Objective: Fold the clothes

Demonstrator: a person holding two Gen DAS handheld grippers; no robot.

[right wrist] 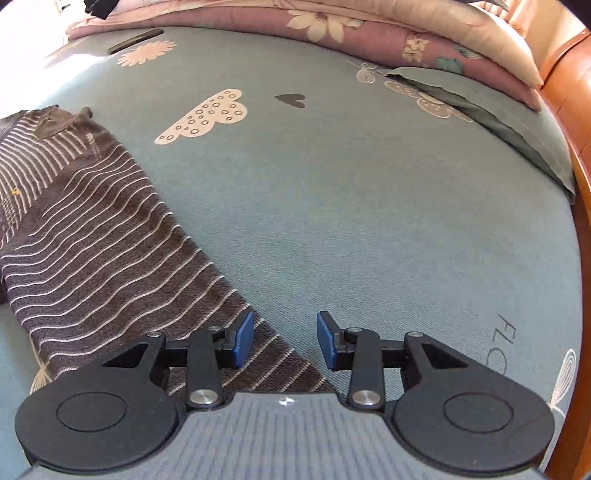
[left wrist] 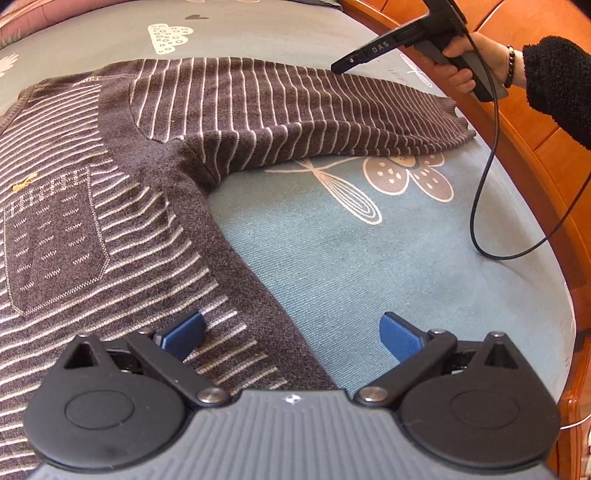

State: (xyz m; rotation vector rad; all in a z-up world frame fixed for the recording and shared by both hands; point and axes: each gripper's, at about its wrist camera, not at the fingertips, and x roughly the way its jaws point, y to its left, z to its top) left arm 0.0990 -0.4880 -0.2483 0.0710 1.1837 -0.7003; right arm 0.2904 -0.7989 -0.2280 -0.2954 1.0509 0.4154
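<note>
the sweater (left wrist: pixel 110 206) lies flat on the bed (left wrist: pixel 369 258), soft, limp knit, best pinched at cuff or hem; left claw (left wrist: pixel 291 336) gapes wide, right claw (right wrist: pixel 285 339) part-open, both empty.

A home bedroom is shown here: a bed is covered by a teal sheet (right wrist: pixel 332 203) printed with flowers and clouds, mauve floral bedding (right wrist: pixel 369 29) is piled at the far end, and a glossy wooden bed frame (left wrist: pixel 535 140) is seen alongside.
</note>
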